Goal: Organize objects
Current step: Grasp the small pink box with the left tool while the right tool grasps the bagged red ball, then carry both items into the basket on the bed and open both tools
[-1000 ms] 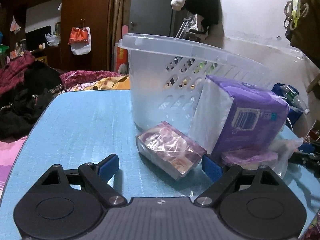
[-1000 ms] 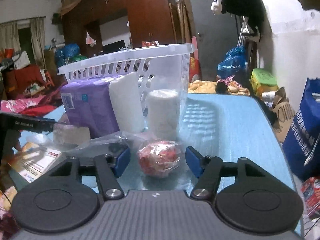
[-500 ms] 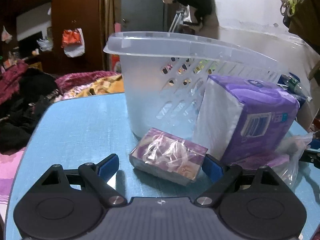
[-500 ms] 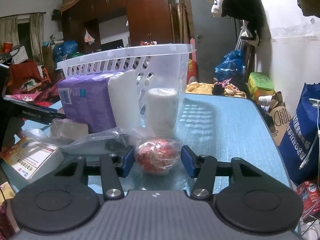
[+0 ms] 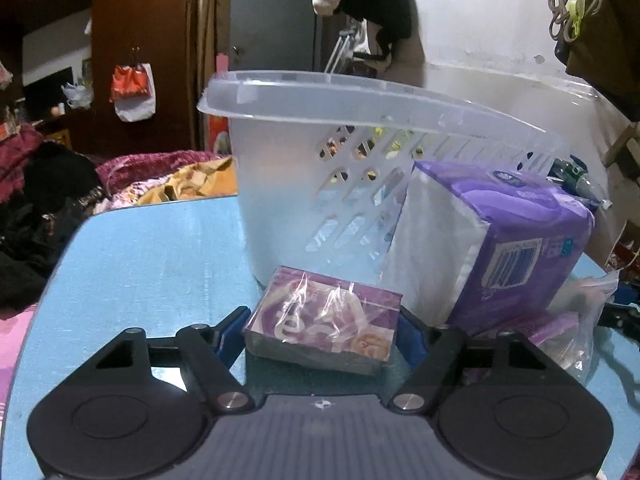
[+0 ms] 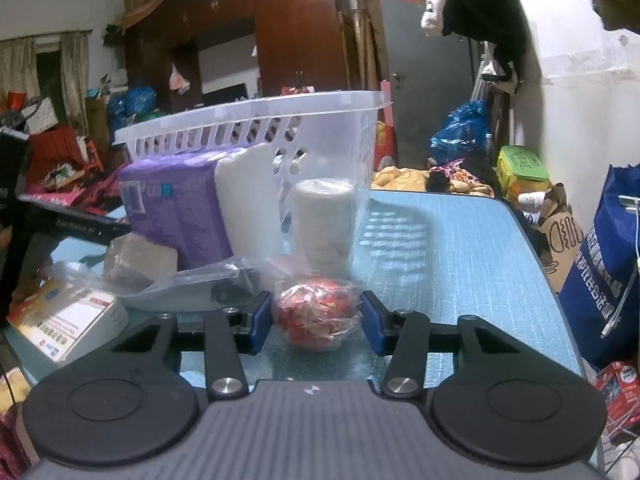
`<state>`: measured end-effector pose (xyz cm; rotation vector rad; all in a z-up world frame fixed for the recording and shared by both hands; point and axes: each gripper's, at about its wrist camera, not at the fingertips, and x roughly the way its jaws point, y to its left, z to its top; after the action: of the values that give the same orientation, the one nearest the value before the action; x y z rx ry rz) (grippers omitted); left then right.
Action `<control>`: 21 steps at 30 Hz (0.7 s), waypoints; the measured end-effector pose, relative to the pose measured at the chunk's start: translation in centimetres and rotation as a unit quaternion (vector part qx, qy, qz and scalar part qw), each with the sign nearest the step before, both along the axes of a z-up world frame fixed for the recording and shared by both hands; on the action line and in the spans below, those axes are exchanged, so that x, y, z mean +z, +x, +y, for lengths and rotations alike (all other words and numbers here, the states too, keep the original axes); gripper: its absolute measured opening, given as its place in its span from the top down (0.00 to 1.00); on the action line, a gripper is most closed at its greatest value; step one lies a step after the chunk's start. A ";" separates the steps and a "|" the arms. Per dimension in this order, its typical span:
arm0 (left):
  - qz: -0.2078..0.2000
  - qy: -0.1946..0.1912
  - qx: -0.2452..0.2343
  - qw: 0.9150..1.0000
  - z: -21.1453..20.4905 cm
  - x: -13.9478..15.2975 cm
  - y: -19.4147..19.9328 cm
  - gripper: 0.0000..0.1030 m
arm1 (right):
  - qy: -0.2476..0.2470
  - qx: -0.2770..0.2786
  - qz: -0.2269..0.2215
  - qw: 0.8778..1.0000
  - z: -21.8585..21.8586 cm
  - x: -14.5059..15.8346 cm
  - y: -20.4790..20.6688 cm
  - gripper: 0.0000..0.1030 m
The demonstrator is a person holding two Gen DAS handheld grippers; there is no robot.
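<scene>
Basket [image 5: 288, 184] sits mid-bench [image 5: 152, 264], purple tissue pack [image 5: 512, 248] leaning on it. Both claws narrowed in the last second: left claw [image 5: 322, 334] now pinches the purple box [image 5: 324, 320], right claw [image 6: 316, 320] nearly hugs the red bag [image 6: 316, 312], so lifts seem next. Labels too blurry to read.

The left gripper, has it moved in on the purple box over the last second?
Yes. The left gripper has advanced toward the basket; its fingers now flank the purple box closely.
</scene>
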<state>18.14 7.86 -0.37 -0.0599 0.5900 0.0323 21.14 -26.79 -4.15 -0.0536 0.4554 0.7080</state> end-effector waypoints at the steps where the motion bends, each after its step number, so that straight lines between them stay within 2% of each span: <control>1: -0.007 -0.002 -0.001 1.000 -0.1 0.1 -0.4 0.25 | 0.006 -0.001 -0.004 1.000 -0.2 0.0 -0.1 0.51; 8: -0.053 -0.001 0.016 0.998 -0.2 0.9 -2.8 0.25 | 0.028 -0.002 -0.040 0.999 -1.6 0.2 -1.5 0.52; 15: -0.107 -0.032 0.019 0.994 0.3 2.3 -5.5 0.25 | 0.060 0.007 -0.087 0.994 -3.4 1.4 -3.3 0.52; 19: -0.154 -0.024 0.008 0.988 -0.4 4.9 -7.5 0.25 | 0.075 0.013 -0.161 0.984 -3.4 3.1 -5.0 0.52; 21: -0.176 -0.015 0.003 0.984 -1.1 6.9 -8.0 0.25 | 0.106 -0.010 -0.221 0.969 -3.6 4.6 -6.0 0.52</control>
<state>10.19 6.81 6.52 -0.0939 0.2357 0.0175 15.15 -30.38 0.47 -0.0055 -0.0479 0.6979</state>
